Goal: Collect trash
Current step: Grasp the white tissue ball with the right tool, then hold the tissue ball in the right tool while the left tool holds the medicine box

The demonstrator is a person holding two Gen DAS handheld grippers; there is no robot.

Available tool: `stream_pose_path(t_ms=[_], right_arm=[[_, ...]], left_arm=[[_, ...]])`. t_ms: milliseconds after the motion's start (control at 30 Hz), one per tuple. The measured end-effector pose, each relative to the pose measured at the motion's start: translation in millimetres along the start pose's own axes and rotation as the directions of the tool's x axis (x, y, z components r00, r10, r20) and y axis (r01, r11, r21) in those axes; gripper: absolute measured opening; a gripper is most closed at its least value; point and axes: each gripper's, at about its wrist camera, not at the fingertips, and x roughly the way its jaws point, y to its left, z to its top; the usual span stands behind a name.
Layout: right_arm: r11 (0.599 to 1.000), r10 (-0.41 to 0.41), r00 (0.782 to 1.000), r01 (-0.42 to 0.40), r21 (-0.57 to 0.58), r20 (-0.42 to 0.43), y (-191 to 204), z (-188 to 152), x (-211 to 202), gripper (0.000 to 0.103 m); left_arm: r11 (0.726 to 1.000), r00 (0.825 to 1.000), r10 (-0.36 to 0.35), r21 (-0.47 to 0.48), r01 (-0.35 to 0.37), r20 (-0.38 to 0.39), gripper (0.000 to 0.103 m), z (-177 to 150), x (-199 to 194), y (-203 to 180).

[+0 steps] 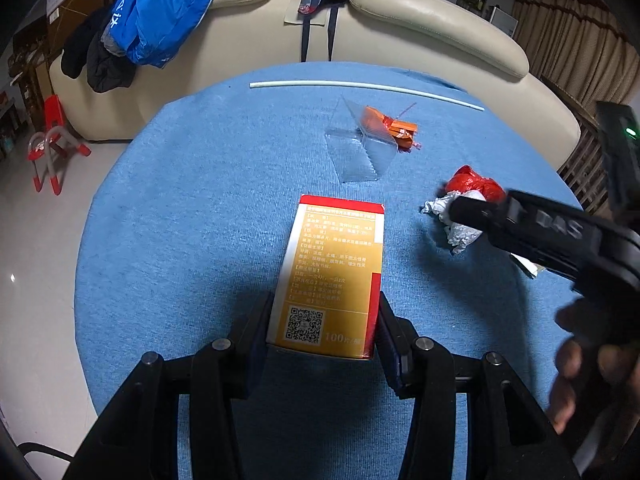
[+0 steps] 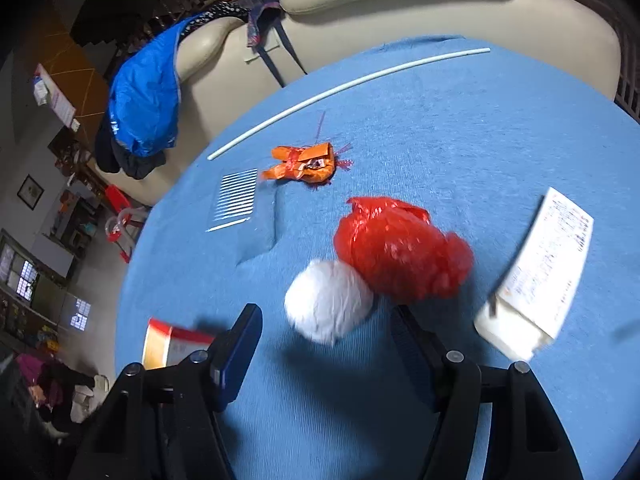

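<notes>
My left gripper point(image 1: 322, 324) is shut on a gold and red medicine box point(image 1: 332, 276), held over the round table with the blue cloth point(image 1: 192, 208). My right gripper point(image 2: 326, 328) is open, and a crumpled white paper ball point(image 2: 328, 300) lies just ahead between its fingers. A crumpled red plastic bag point(image 2: 396, 248) touches the ball on its far right. An orange wrapper point(image 2: 304, 162), a clear plastic sheet point(image 2: 244, 204), a long white straw point(image 2: 344, 84) and a white printed packet point(image 2: 536, 268) lie on the cloth. The right gripper point(image 1: 472, 212) also shows in the left wrist view, over the paper ball point(image 1: 460, 232).
A cream sofa point(image 1: 360, 28) stands behind the table with a blue jacket point(image 1: 160, 12) draped on it. A red stool point(image 1: 52, 148) stands on the floor at the left. The table edge curves close on the left side.
</notes>
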Motion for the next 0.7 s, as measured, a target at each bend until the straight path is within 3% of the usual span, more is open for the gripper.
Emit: stream_pose_path(t_ms=[67, 100, 133, 433, 700], right_arm=[[1.0, 0.005, 1.0, -0.005, 0.011, -0.007, -1.8, 4.4, 9.0, 0.054], [1.0, 0.0, 1.0, 0.001, 0.013, -0.006, -2.5, 5.2, 11.7, 0.04], [1.0, 0.0, 1.0, 0.0, 0.018, -0.012, -3.7, 6.2, 15.2, 0.038], [0.998, 0.052, 0.998, -0.053, 0.03, 0.037, -21.2, -10.4, -29.8, 0.035], [0.998, 0.032, 0.997, -0.035, 0.043, 0.072, -54.5, -50.2, -84.6, 0.035]], left_arm=[[1.0, 1.0, 0.0, 0.007, 0.0, 0.001, 0.05, 0.8, 0.3, -1.2], [1.0, 1.0, 0.001, 0.008, -0.001, 0.001, 0.05, 1.0, 0.4, -1.5], [1.0, 1.0, 0.002, 0.01, -0.002, 0.001, 0.05, 1.1, 0.3, -1.8], [1.0, 1.0, 0.016, 0.022, -0.016, 0.0, 0.05, -5.6, -6.2, -9.5], [0.998, 1.0, 0.016, 0.056, -0.016, 0.001, 0.05, -19.4, -25.7, -31.6]])
